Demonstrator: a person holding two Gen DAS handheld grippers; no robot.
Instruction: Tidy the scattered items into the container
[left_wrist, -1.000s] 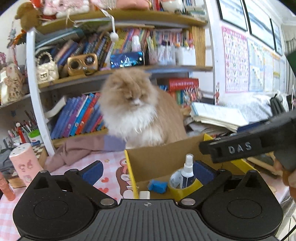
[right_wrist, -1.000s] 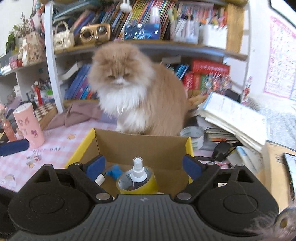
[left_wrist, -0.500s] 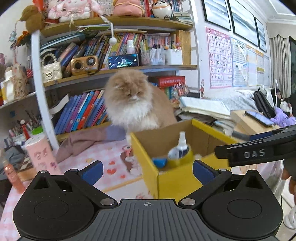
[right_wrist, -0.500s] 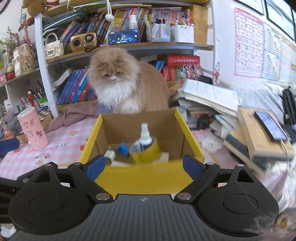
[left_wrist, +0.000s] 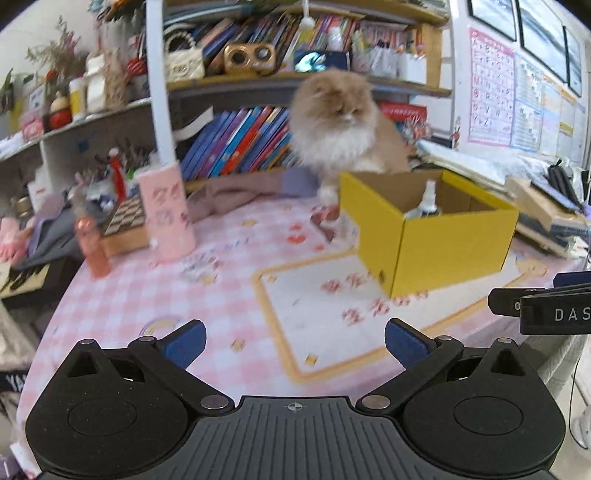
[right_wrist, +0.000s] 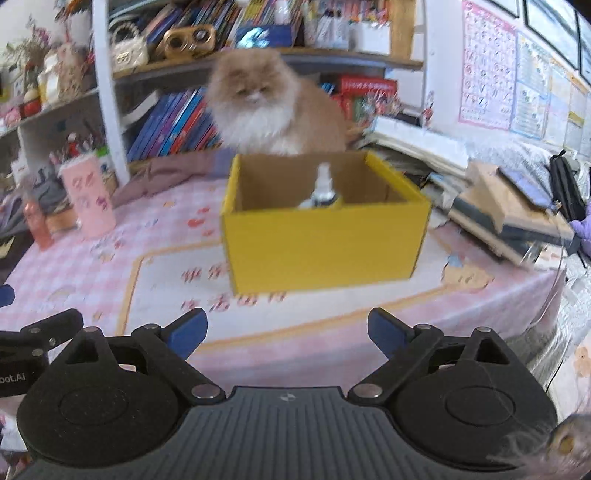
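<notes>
Both of your grippers have pulled back from the yellow box (right_wrist: 325, 247), which a second ago filled the lower middle of each view and now stands well ahead of them on the pink checked tablecloth (left_wrist: 155, 291). At the left, a pink tumbler (left_wrist: 168, 214) stands upright beside a small peach bottle (left_wrist: 90, 245). Your left gripper (left_wrist: 294, 341) hangs over the cloth with its jaws spread wide and nothing between the blue pads (left_wrist: 184, 341). Your right gripper (right_wrist: 287, 332) is just as wide apart and holds nothing either. Inside the box a spray bottle (right_wrist: 323, 186) stands upright, with the edge of a yellow tape roll (right_wrist: 338, 202) around its base. Behind the box sits a fluffy cat (right_wrist: 266, 103), facing you. Stacked books (right_wrist: 509, 218) lie to the right of the box.
</notes>
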